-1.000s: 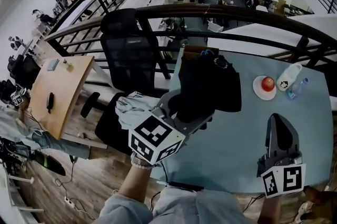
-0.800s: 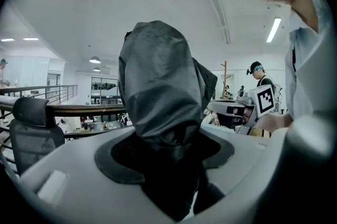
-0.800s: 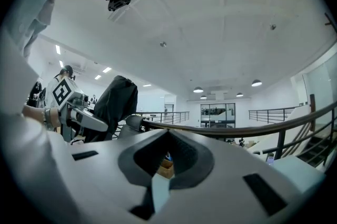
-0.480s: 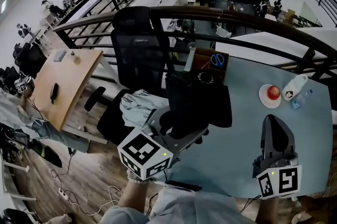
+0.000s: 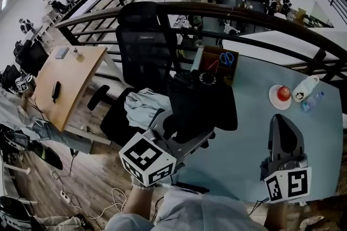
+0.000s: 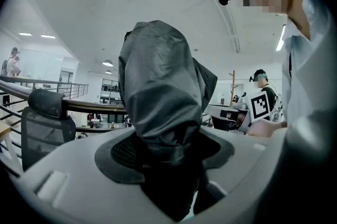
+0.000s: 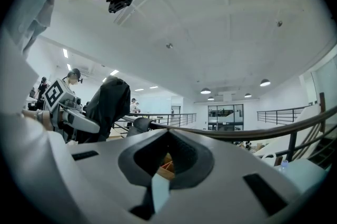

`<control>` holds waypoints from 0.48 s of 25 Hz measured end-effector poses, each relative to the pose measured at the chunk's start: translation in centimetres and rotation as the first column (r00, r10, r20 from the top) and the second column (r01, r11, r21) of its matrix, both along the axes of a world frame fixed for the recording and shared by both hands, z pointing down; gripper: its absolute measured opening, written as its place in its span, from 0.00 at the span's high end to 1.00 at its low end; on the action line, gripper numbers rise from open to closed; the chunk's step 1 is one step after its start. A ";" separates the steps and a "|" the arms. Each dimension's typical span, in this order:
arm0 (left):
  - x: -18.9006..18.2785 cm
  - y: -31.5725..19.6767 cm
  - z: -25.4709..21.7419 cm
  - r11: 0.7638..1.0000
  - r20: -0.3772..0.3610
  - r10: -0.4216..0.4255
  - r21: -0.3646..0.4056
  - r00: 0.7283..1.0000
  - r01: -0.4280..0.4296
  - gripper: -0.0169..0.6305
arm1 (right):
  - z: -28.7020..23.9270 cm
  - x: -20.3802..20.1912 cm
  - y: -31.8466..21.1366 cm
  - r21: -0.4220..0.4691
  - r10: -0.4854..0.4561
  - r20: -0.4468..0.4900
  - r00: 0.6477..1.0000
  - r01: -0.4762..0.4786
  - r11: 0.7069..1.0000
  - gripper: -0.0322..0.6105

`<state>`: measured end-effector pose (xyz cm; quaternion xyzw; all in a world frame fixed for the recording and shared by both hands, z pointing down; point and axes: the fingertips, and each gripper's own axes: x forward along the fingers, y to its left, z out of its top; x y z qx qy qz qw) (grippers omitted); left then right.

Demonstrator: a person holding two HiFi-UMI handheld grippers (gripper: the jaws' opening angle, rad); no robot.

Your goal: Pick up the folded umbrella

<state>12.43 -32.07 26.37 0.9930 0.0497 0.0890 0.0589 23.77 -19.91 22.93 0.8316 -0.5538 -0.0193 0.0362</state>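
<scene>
The folded umbrella [image 5: 201,104] is a black, crumpled bundle held up above the left part of the pale blue table [image 5: 238,154]. My left gripper [image 5: 183,129] is shut on the folded umbrella's lower end. In the left gripper view the umbrella [image 6: 160,97] rises out of the left gripper [image 6: 168,152] and fills the middle of the picture. My right gripper [image 5: 283,126] hovers over the table's right front, shut with nothing in it. The right gripper view shows the right gripper [image 7: 164,157] with its jaws together, and the umbrella [image 7: 109,107] off to the left.
At the table's far right lie a white plate with a red apple [image 5: 283,95], a white bottle [image 5: 304,88] and a small clear bottle [image 5: 311,102]. A brown box with blue scissors [image 5: 220,60] stands at the back. A black office chair [image 5: 143,51] with a cloth [image 5: 142,107] stands left, and a railing [image 5: 260,15] runs behind.
My left gripper has carried the umbrella a little left and toward me, so the brown box behind it now shows. My right gripper has stayed about where it was.
</scene>
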 end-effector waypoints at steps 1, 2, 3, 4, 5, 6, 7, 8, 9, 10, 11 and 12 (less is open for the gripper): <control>0.0 -0.1 0.0 1.000 -0.002 0.001 -0.002 1.000 -0.001 0.54 | 0.0 0.0 0.0 0.000 0.002 0.000 1.000 -0.002 1.000 0.95; 0.0 -0.2 0.0 1.000 -0.003 0.002 -0.005 1.000 -0.002 0.54 | 0.1 0.1 0.0 0.000 0.004 0.000 1.000 -0.004 1.000 0.95; 0.1 -0.2 0.0 1.000 -0.004 0.004 -0.009 1.000 -0.004 0.54 | 0.1 0.1 0.0 0.000 0.007 0.001 1.000 -0.007 1.000 0.95; 0.1 -0.3 0.1 1.000 -0.003 0.004 -0.011 1.000 -0.004 0.54 | 0.2 0.1 0.0 -0.001 0.009 0.001 1.000 -0.009 1.000 0.95; 0.2 -0.4 0.1 1.000 -0.003 0.005 -0.013 1.000 -0.005 0.54 | 0.2 0.2 0.0 -0.002 0.011 0.001 1.000 -0.011 1.000 0.95; 0.3 -0.4 0.2 1.000 -0.002 0.005 -0.014 1.000 -0.005 0.54 | 0.2 0.3 0.0 -0.002 0.013 0.001 1.000 -0.013 1.000 0.95; 0.3 -0.4 0.2 1.000 -0.001 0.005 -0.014 1.000 -0.005 0.54 | 0.2 0.3 0.0 -0.002 0.014 0.001 1.000 -0.014 1.000 0.95; 0.4 -0.4 0.2 1.000 0.000 0.005 -0.015 1.000 -0.005 0.54 | 0.2 0.4 0.1 -0.001 0.014 0.001 1.000 -0.014 1.000 0.95; 0.5 -0.4 0.2 1.000 0.002 0.006 -0.016 1.000 -0.006 0.54 | 0.1 0.4 0.1 0.000 0.015 0.001 1.000 -0.015 1.000 0.95; 0.5 -0.4 0.1 1.000 0.003 0.006 -0.016 1.000 -0.006 0.54 | 0.1 0.4 0.1 0.001 0.015 0.001 1.000 -0.015 1.000 0.95; 0.6 -0.4 0.1 1.000 0.004 0.005 -0.016 1.000 -0.005 0.54 | 0.1 0.4 0.1 0.001 0.015 0.001 1.000 -0.015 1.000 0.95; 0.6 -0.4 0.2 1.000 0.006 0.004 -0.015 1.000 -0.004 0.54 | 0.1 0.4 0.1 0.001 0.015 0.001 1.000 -0.015 1.000 0.95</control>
